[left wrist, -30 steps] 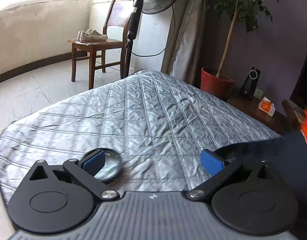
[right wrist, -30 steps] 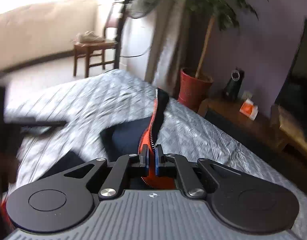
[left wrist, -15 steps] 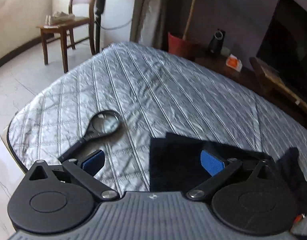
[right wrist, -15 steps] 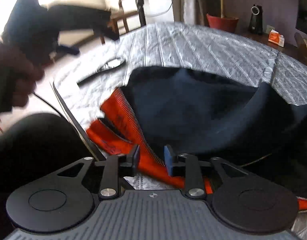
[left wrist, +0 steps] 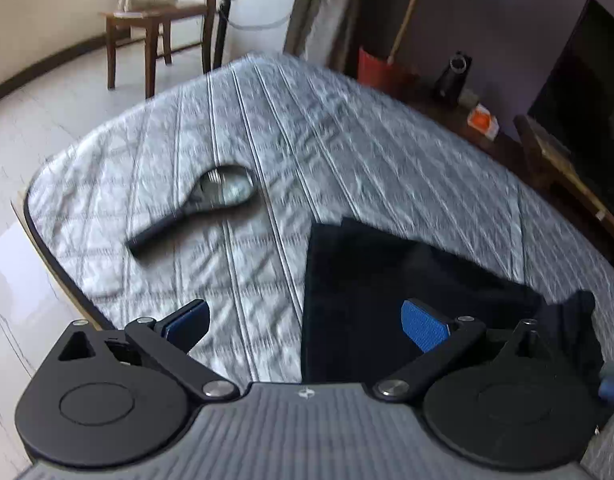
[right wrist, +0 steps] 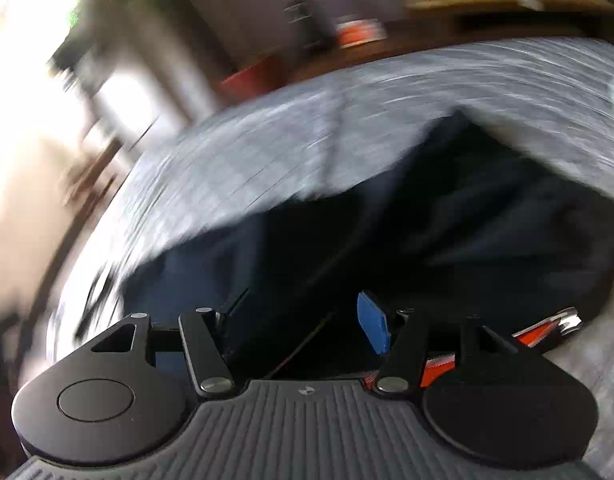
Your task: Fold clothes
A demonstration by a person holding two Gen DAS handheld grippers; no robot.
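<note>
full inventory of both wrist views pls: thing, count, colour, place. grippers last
Quilted cover: 1, silver-grey, spread over the work surface.
Dark garment with orange lining and zipper: 1, navy-black, on the near right of the cover; orange shows only at the near right edge in the right wrist view.
Magnifying glass: 1, black frame and handle, on the cover left of the garment.
Wooden chair: 1, brown, far left, pale shoes on its seat.
Plant pot: 1, red, beyond the cover.
Small carton: 1, orange and white, on the dark sideboard.
Left gripper: 1, black with blue pads, open above the garment's left edge.
Right gripper: 1, same make, jaws opening above the garment, nothing pinched.
</note>
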